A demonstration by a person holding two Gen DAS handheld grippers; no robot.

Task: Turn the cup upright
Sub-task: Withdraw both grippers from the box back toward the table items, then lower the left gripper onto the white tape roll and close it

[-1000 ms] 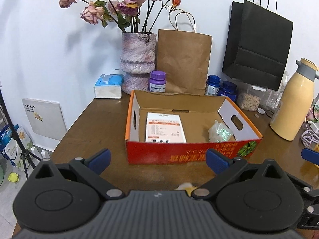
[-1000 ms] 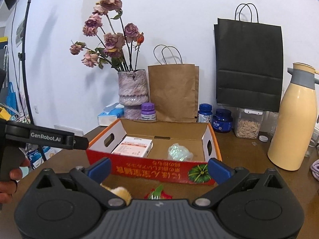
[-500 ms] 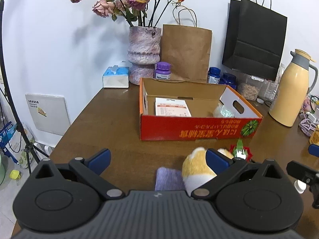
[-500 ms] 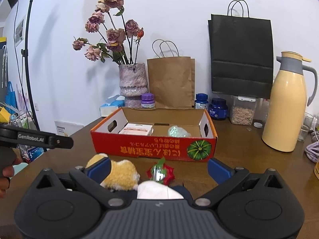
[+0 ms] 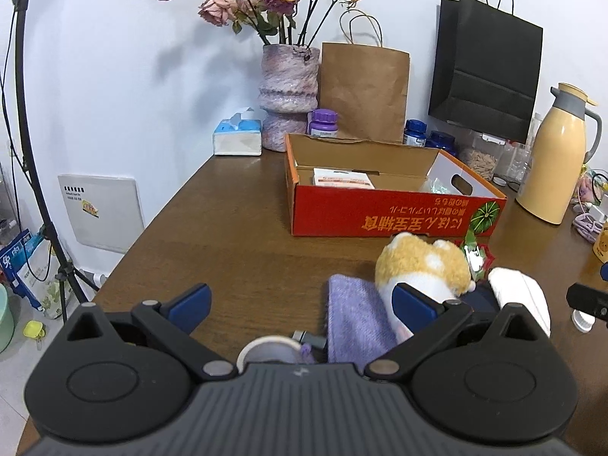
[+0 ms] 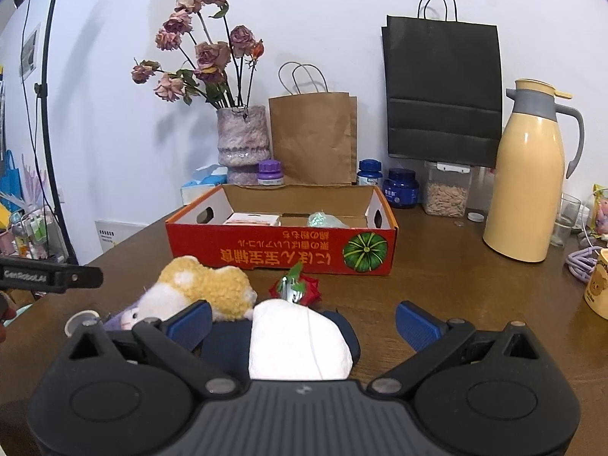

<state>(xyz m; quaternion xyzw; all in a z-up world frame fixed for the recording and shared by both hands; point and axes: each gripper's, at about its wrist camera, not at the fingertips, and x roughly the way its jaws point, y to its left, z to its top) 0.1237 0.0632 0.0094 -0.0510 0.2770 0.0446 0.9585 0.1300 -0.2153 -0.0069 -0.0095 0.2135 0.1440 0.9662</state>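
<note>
Both spread-open tools have pulled back, revealing a cup (image 5: 268, 349) beside the "GenRobot.AI"-marked left tool (image 6: 49, 277).

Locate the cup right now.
Left wrist view: the cup sits on the table's near edge, between the open left hand-held gripper's fingers, left of the purple cloth.

- Plain white wall (image 6: 323, 19) behind.
- Dark brown wooden counter (image 5: 235, 228), evenly lit.
- Pale floor (image 5: 15, 372) at left.
- Black light stand (image 5: 28, 152) beside counter.
</note>
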